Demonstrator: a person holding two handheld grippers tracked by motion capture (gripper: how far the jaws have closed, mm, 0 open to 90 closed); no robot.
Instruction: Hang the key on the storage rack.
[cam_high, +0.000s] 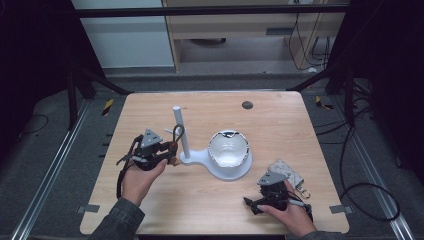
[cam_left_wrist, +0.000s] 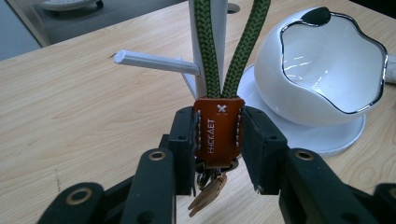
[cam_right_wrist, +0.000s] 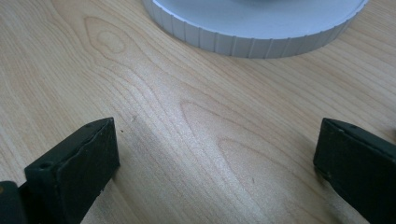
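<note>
My left gripper (cam_left_wrist: 217, 135) is shut on the brown leather tab (cam_left_wrist: 218, 130) of a keychain. Its green rope loop (cam_left_wrist: 208, 51) rises in front of the white post (cam_high: 179, 131) of a stand. A thin white peg (cam_left_wrist: 154, 62) sticks out sideways from that post. Whether the loop hangs on the peg I cannot tell. Small metal keys (cam_left_wrist: 209, 193) dangle under the tab. In the high view the left gripper (cam_high: 169, 153) sits just left of the post. My right gripper (cam_right_wrist: 217, 156) stands open and holds nothing, low over the wood near the table's front right (cam_high: 251, 205).
A glossy white bowl (cam_high: 228, 148) with a chrome rim rests on the stand's round base (cam_high: 239, 173). A quilted grey pouch (cam_high: 287, 171) with a metal clasp lies right of the base. A dark round hole (cam_high: 247, 105) marks the far side of the table.
</note>
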